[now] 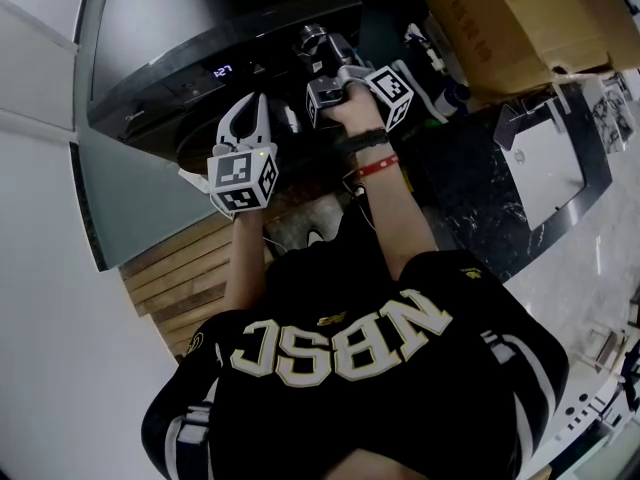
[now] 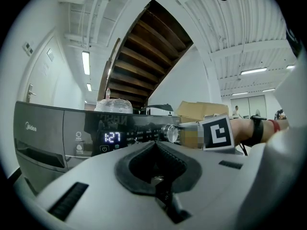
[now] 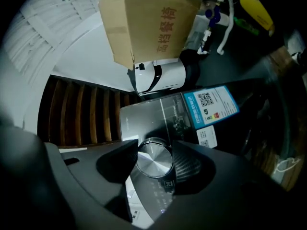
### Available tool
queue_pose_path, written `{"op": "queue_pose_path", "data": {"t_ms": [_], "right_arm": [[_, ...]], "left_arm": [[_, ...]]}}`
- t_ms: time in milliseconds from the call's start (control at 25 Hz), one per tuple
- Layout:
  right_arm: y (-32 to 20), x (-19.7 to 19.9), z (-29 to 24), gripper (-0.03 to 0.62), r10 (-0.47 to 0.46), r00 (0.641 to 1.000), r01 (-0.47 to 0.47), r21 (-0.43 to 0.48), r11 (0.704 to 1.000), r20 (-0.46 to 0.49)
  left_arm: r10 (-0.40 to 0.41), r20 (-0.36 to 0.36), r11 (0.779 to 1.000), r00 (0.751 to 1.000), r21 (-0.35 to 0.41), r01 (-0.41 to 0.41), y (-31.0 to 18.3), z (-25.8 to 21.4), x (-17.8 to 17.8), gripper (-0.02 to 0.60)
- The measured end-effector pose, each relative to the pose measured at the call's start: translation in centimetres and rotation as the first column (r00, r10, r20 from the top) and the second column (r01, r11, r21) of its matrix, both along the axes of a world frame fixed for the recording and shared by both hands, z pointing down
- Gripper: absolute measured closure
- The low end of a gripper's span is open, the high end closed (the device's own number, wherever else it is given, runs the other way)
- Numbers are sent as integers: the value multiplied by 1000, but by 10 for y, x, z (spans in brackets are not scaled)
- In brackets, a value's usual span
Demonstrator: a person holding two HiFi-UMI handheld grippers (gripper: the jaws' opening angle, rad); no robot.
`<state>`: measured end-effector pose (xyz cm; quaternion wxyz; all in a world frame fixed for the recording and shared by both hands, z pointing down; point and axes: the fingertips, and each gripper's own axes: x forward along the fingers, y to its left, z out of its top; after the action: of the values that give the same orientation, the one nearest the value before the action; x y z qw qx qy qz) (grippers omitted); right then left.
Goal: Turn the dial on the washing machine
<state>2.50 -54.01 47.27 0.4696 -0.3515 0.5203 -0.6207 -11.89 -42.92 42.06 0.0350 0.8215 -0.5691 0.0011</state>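
Observation:
The silver dial [image 3: 153, 160] sits on the dark washing machine's [image 1: 200, 18] control panel, to the right of the lit display [image 2: 112, 137]. My right gripper [image 3: 154, 153] reaches straight onto the panel, its two dark pads pressed against the dial's left and right sides. In the head view the dial [image 1: 312, 38] is mostly covered by my right gripper [image 1: 325, 53]. My left gripper [image 1: 250, 100] hovers lower and to the left, in front of the machine, shut with nothing in it. From the left gripper view the dial [image 2: 170, 133] shows beyond my left gripper [image 2: 154, 143].
A cardboard box [image 1: 520, 18] stands to the machine's right, above a dark marble counter [image 1: 480, 188]. A blue energy label [image 3: 211, 104] is stuck on the machine's front. Wooden slats [image 1: 180, 278] lie below the machine. A plastic-wrapped bundle [image 2: 113, 105] rests on top of it.

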Motion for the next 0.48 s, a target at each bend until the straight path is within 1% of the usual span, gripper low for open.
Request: {"op": "queue_pose_path", "data": {"t_ms": [120,240,360,480], "right_arm": [[-1,1,-2,368,-21,1000,21,31,999,-6],[2,-1,-6,370,-43,998,47,70,996,-55],[7,-4,-7,370,-60,989,75,106,992,-137],[16,-9,-11,372,-76,963,117,147,982,-258]], "left_arm": [[-4,-2,1000,1000,2,4,0,-1,-2,568],[-8,-6,1000,1000,9,8,0,-3,-4,568],[-16,-9,1000,1000,18,16,0,-7,-9,568],[-26,-12,999,1000,27,27,0,-11,-14,568]]}}
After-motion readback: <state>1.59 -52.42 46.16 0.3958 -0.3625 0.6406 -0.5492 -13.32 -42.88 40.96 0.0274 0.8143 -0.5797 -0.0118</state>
